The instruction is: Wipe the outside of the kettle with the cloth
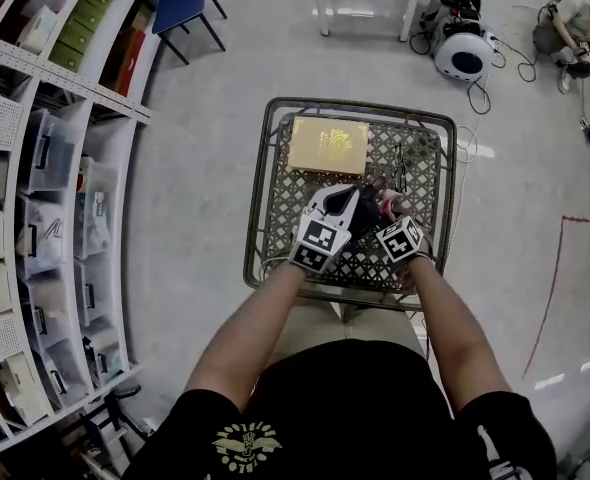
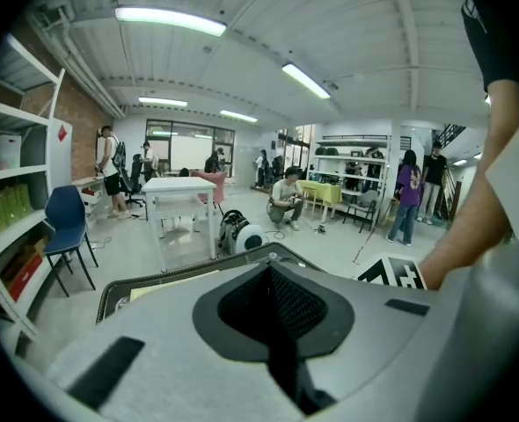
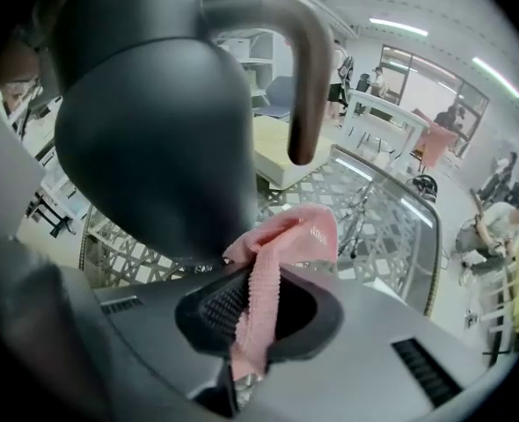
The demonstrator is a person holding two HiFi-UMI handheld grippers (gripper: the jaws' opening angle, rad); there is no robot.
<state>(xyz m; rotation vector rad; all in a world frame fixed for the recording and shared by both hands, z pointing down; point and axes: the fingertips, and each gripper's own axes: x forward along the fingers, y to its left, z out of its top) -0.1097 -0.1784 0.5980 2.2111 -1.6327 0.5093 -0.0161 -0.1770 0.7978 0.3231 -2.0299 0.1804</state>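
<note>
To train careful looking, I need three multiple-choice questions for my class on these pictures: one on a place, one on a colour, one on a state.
1. Where does the yellow box lie? A on the floor; B on the mesh table; C on a shelf.
2. What colour is the cloth? A pink; B blue; C white.
3. How do the jaws of the right gripper stand? A wide apart and empty; B closed on a spoon; C closed on the cloth.
Answers: B, the head view shows the box on the table's far part; A, the right gripper view shows pink fabric; C, the cloth is pinched between the jaws, beside the dark kettle.
</note>
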